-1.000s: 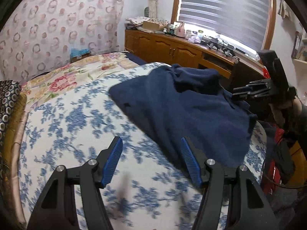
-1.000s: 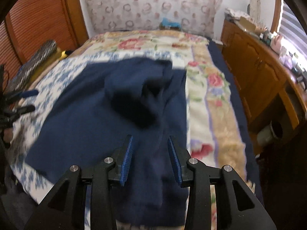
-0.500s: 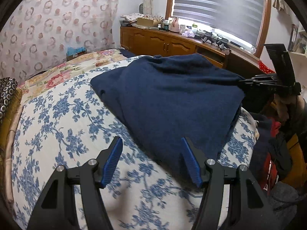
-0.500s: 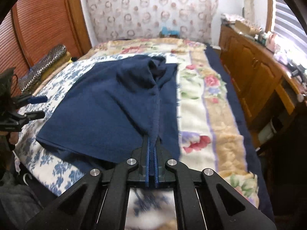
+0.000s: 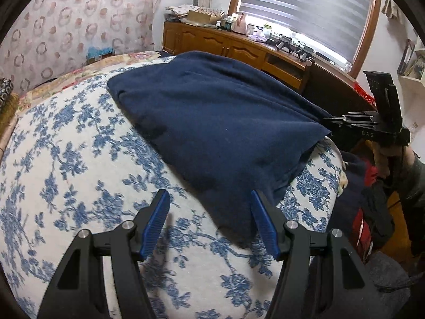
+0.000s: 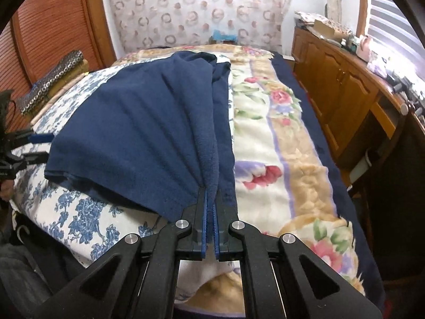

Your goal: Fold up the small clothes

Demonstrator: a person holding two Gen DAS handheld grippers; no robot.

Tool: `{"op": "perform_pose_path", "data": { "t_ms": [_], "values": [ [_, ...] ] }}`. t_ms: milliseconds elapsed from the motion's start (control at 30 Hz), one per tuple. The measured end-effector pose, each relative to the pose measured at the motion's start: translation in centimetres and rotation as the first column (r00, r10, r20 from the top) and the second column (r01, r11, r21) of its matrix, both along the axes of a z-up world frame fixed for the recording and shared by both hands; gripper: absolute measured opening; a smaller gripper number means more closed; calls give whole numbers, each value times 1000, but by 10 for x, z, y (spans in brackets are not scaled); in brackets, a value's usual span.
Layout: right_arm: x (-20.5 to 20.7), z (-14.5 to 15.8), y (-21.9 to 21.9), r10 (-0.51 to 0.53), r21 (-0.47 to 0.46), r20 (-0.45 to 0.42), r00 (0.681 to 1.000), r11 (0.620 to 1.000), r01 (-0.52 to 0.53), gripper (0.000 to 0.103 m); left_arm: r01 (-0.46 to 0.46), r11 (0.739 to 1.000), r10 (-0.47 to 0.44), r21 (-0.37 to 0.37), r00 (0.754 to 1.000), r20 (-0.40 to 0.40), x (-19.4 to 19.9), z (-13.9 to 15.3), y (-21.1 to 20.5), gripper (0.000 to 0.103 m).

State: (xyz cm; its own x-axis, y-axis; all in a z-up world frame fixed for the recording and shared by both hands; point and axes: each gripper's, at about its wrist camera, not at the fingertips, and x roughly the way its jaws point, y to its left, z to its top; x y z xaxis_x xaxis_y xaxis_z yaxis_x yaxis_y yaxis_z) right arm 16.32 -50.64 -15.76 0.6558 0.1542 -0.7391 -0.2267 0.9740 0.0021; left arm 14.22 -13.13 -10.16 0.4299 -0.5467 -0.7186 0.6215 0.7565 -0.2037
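A dark navy fleece garment (image 5: 217, 122) lies spread on the bed, and it also shows in the right wrist view (image 6: 148, 122). My right gripper (image 6: 211, 204) is shut on the garment's near edge and pulls it taut into folds. It also shows at the right of the left wrist view (image 5: 353, 123). My left gripper (image 5: 209, 220) is open and empty, low over the blue-flowered sheet (image 5: 66, 172), with its right finger beside the garment's near corner. The left gripper shows at the left edge of the right wrist view (image 6: 29, 146).
A cream blanket with roses (image 6: 276, 143) covers the bed's right side. A wooden cabinet (image 6: 342, 85) with clutter stands under the window. A patterned cushion (image 6: 50, 79) lies at the bed's left. Dark clothes (image 5: 372, 204) hang off the bed's end.
My right gripper closed on the garment's edge and pulled it back, stretching it flat. My left gripper stayed open and moved closer to the garment's near corner.
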Motion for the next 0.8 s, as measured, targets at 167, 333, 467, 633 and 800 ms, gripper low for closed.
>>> {"op": "perform_pose_path", "data": {
  "t_ms": [167,333,467,633,800],
  "values": [
    [-1,0,6,-2,-18,24,1000,1000,2,1,32,999,-32,1,999,-10,-7,-7,-9,62],
    [-6,12,10,-9,-52,86,996,999,13,18,45,999,-45,12,999,0,-9,-8,-15,10],
    [-13,31,19,29,-13,151,988,1000,-28,51,55,997,-53,-50,998,45,-10,20,-12,4],
    [-19,41,49,151,15,189,970,988,-157,70,65,992,-53,-109,993,110,0,63,-14,3],
    [-12,28,80,257,-39,156,954,966,-254,74,69,989,-50,-133,988,143,15,86,-19,3]
  ]
}}
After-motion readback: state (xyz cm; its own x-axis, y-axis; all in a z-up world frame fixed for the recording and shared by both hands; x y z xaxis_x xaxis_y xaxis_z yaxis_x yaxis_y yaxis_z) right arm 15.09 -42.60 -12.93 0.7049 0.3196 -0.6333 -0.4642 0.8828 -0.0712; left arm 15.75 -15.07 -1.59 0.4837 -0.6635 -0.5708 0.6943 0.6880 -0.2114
